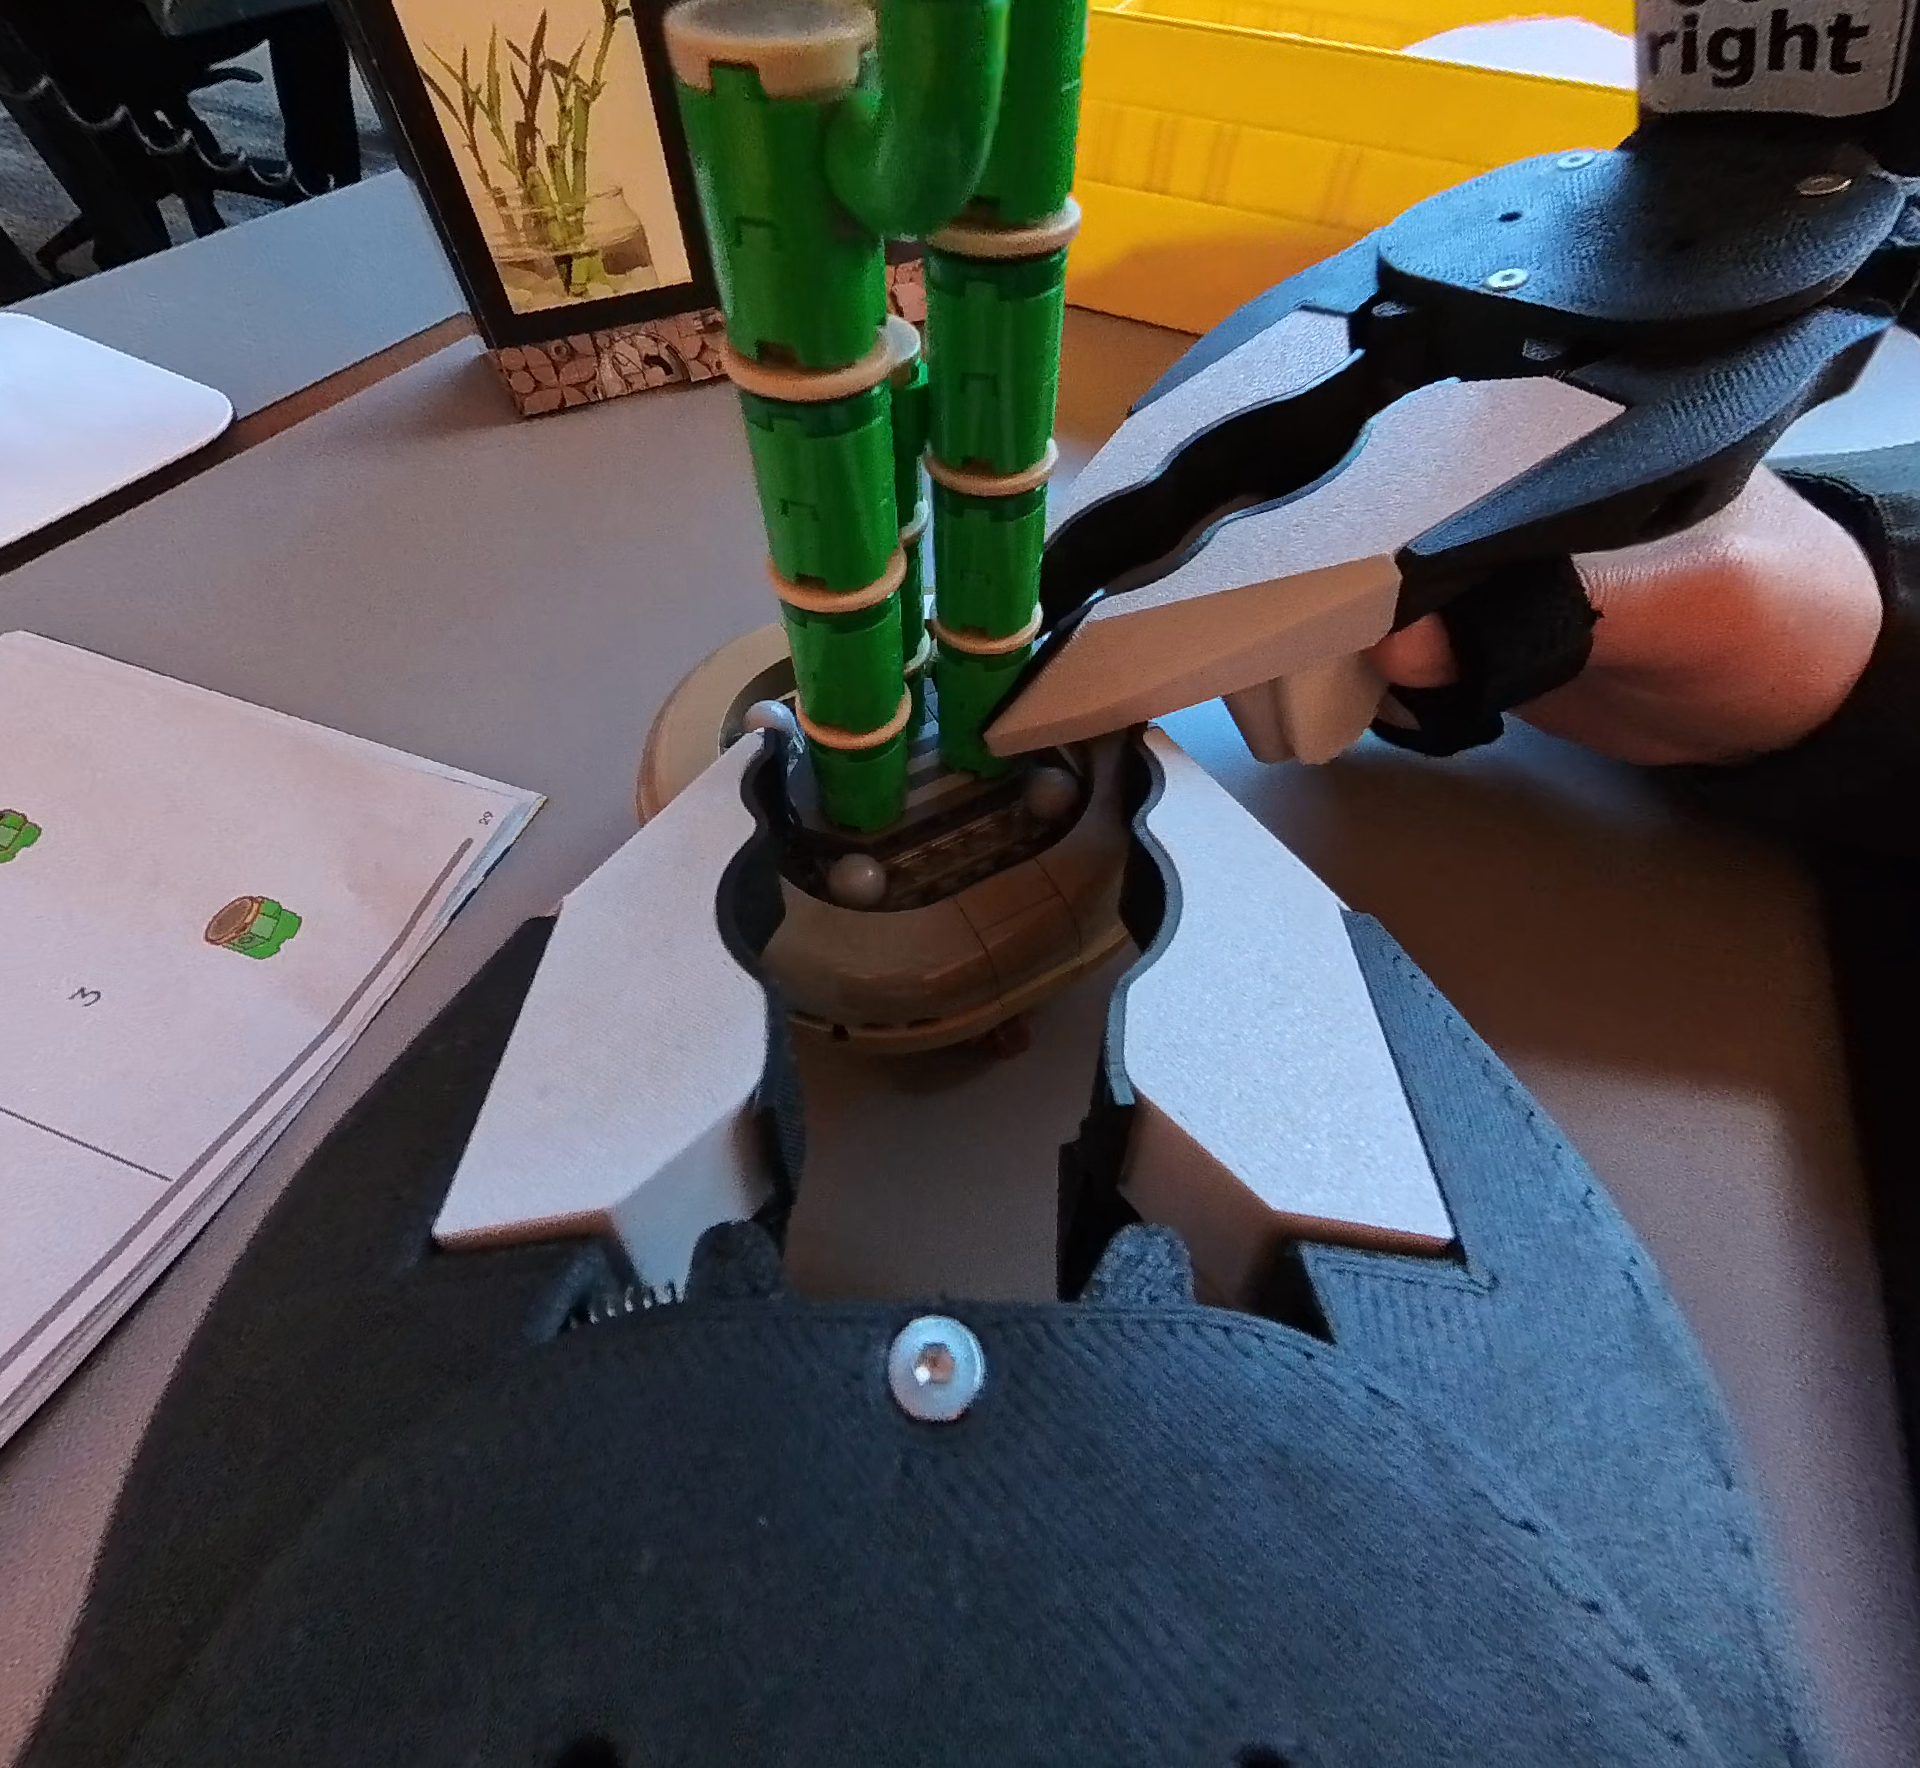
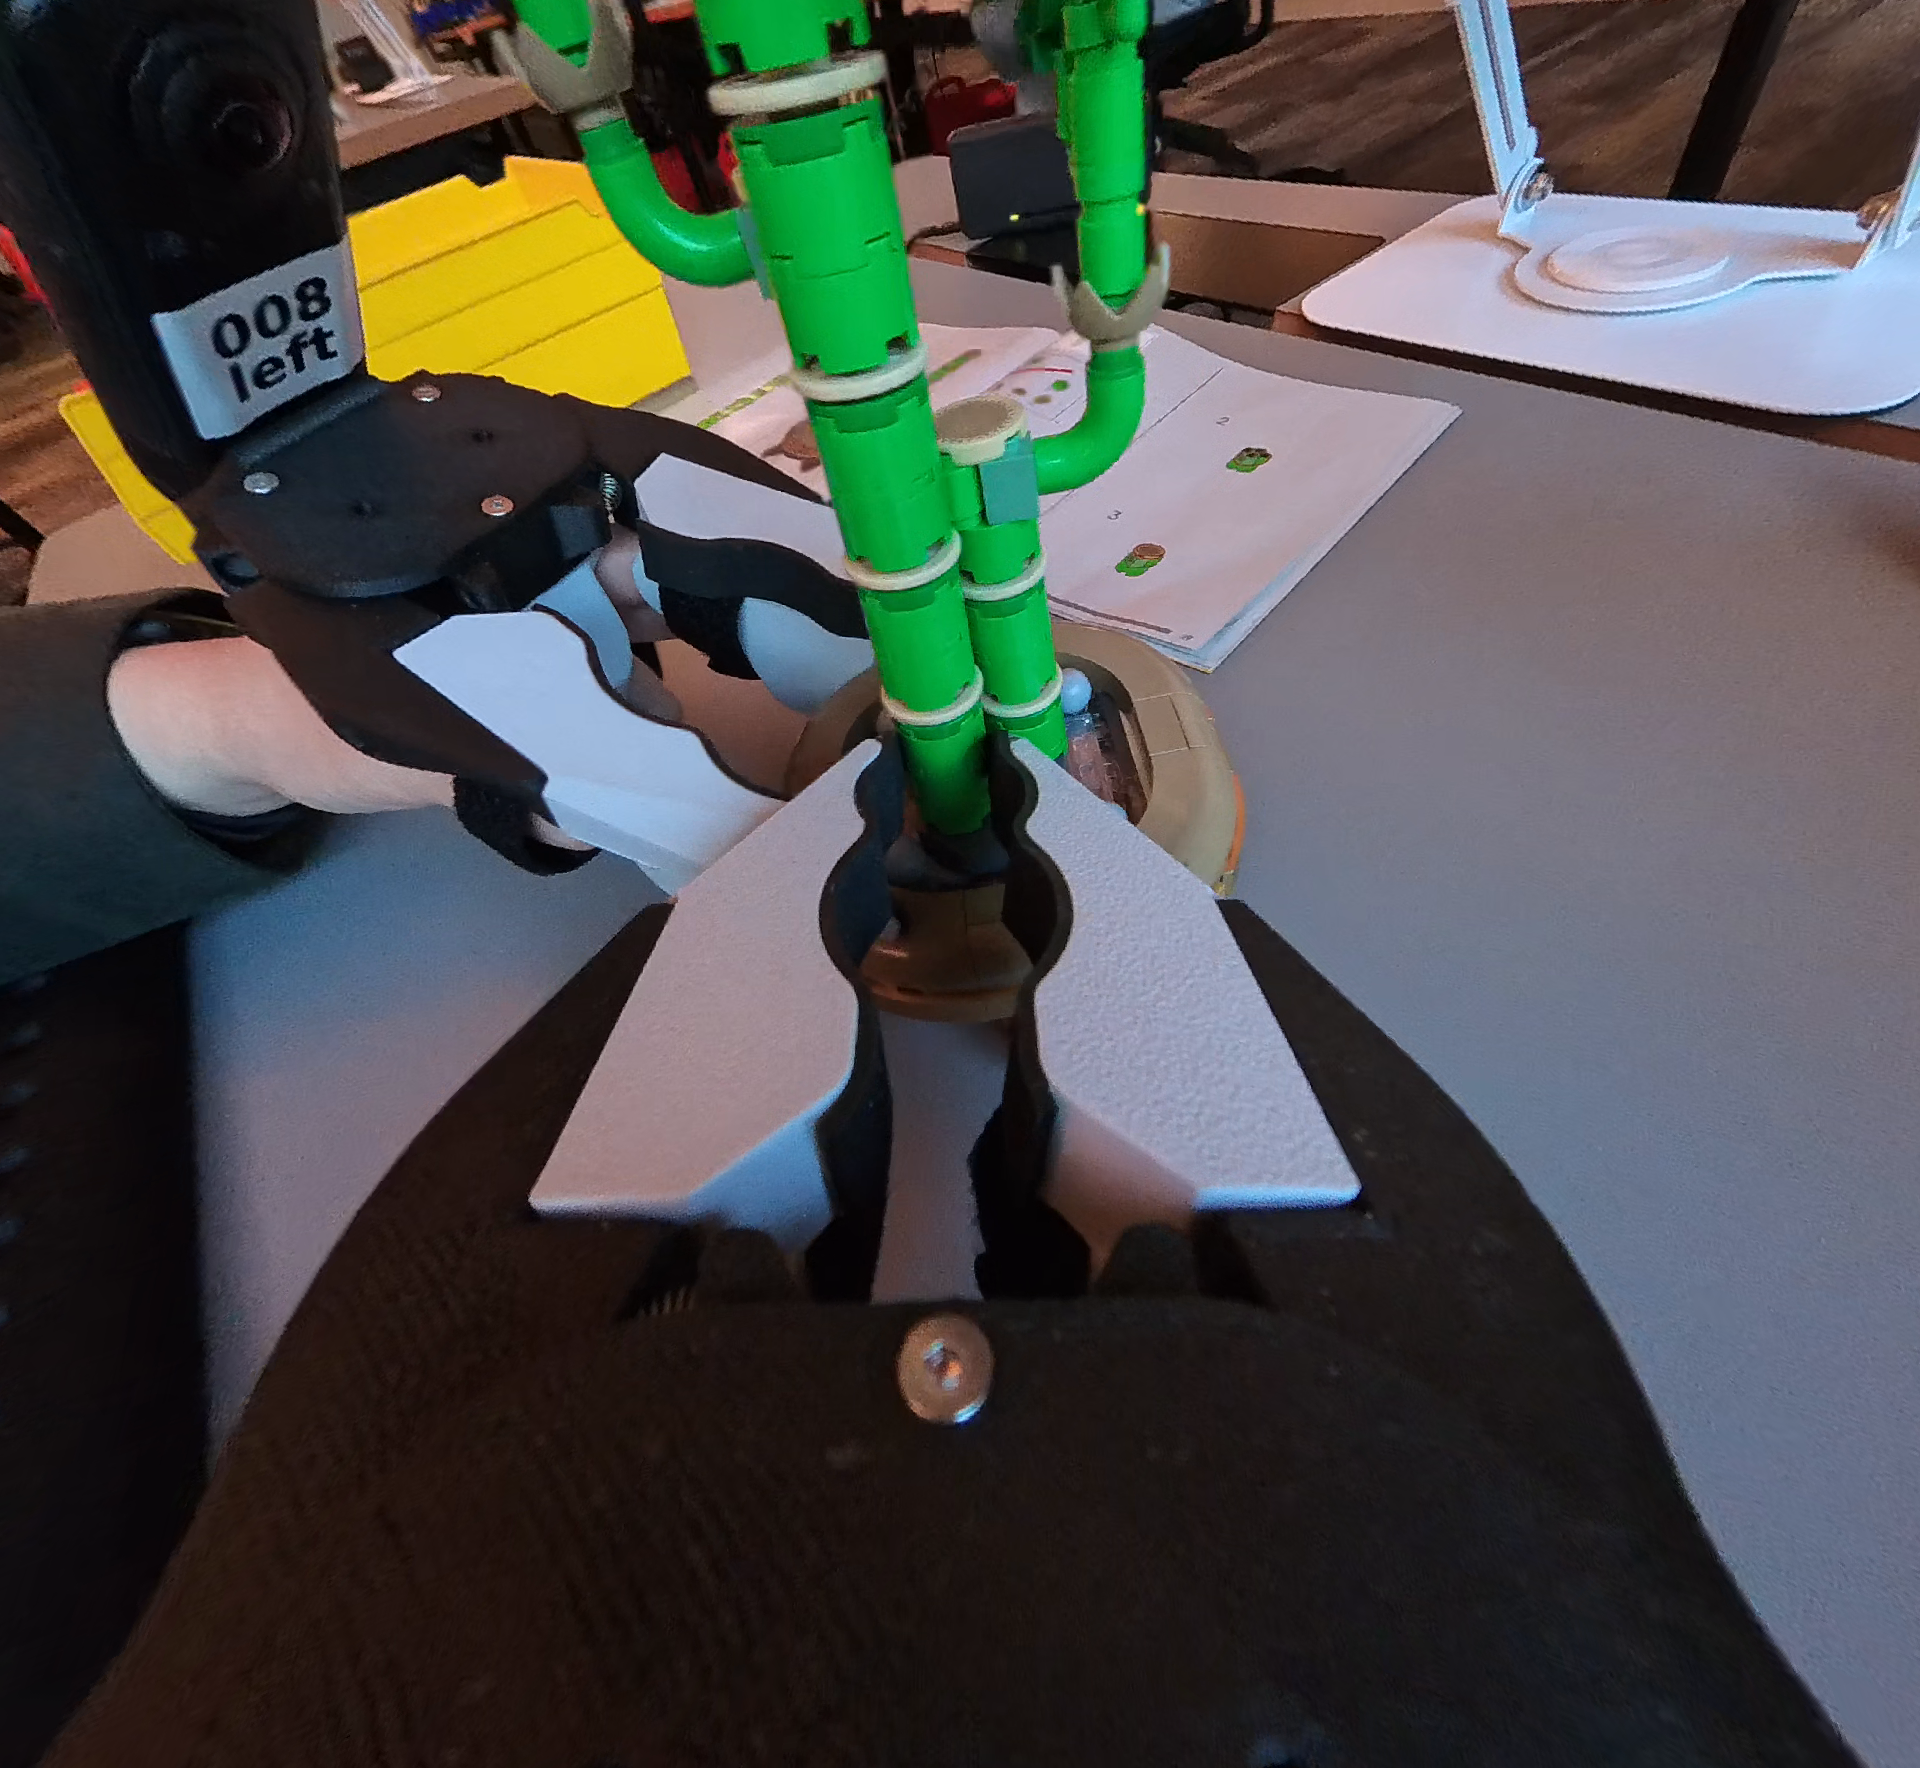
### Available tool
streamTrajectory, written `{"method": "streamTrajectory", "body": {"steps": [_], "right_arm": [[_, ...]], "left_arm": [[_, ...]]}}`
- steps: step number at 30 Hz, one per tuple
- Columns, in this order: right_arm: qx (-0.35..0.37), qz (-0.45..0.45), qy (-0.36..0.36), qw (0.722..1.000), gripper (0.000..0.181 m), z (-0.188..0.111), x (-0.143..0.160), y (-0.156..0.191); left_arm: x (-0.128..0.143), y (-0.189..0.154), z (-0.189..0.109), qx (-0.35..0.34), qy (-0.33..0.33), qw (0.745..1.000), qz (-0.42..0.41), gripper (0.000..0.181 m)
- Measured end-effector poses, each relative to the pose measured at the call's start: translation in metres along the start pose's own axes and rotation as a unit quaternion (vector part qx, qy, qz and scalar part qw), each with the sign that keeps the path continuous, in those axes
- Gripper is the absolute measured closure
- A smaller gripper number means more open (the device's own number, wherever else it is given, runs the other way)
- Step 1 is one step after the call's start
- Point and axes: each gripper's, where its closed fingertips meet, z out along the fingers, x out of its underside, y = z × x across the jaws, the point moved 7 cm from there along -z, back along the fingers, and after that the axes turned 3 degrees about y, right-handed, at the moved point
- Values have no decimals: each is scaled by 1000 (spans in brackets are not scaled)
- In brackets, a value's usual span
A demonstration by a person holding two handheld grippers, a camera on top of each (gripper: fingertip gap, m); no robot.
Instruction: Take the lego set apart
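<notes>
The lego set [image 1: 883,513], rigid light snap-fit plastic, stands on the bench [image 1: 436,575]. Our left claw [image 1: 951,845] clamps its tan pot [image 1: 935,939]; our right claw [image 2: 945,783] pinches a stalk base [image 2: 940,783]. We judge the joints brittle: grip low.

1. The right gripper [image 2: 943,788], low centre, has its fingers closed on the base of a green stalk [image 2: 883,482].
2. The stalk stands in a tan pot [image 2: 1174,731] on the grey table [image 2: 1558,783].
3. The left gripper [image 2: 727,783], at left, reaches to the pot.
4. A booklet [image 2: 1247,492] lies behind; a yellow bin [image 2: 499,295] sits upper left.
</notes>
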Motion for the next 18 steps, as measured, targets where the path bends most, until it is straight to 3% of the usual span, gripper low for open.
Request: {"method": "streamTrajectory", "body": {"steps": [5,6,8,10,18], "right_arm": [[13,-46,-2,999,168,-2,-2,4],[-6,-54,-48,997,168,-7,-11,9],[7,-46,-88,995,168,-18,-24,10],[40,-44,-68,996,168,-23,-22,3],[39,-31,-27,998,167,-35,-14,-7]], "left_arm": [[0,-1,0,-1,0,1000,-1,117],[1,4,0,-25,1,1000,-10,134],[1,4,0,-30,3,1000,2,134],[1,3,0,-27,0,1000,4,133],[1,2,-6,-8,-4,1000,-5,127]]}}
